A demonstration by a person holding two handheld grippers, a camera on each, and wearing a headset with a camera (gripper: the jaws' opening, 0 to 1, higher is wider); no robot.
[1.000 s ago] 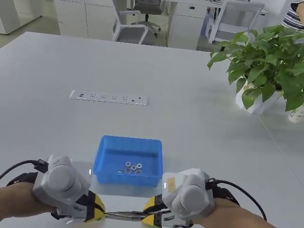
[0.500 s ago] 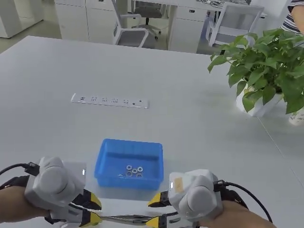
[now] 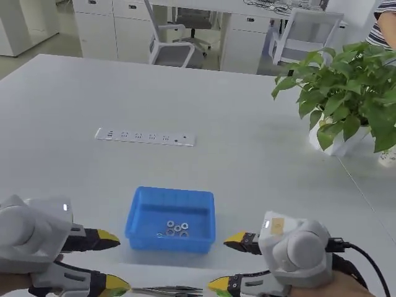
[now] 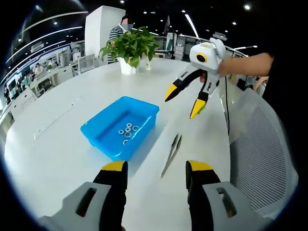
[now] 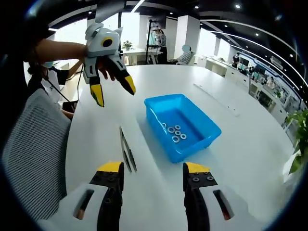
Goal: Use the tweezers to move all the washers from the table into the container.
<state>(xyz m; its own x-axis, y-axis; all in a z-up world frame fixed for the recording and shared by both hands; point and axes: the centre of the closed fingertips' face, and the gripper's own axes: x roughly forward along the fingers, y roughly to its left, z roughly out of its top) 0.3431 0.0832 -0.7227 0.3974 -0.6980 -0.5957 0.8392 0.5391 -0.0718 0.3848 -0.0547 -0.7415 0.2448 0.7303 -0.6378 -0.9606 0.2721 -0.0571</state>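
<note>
Hovering over the near edge of the table (image 3: 247,154), the left gripper (image 3: 112,261) and right gripper (image 3: 226,262) face each other, both with jaws spread wide and nothing in them. The tweezers (image 3: 167,289) lie flat on the table between them. Just past that sits the blue container (image 3: 170,242), washers (image 3: 176,228) bunched together inside. Farther back there's a power strip (image 3: 145,137), and a potted plant (image 3: 346,93) off right

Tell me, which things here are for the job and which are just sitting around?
For the job: tweezers lying on the table; washers, inside the blue container; left gripper and right gripper, both open.

Just lying about: power strip; potted plant.
</note>
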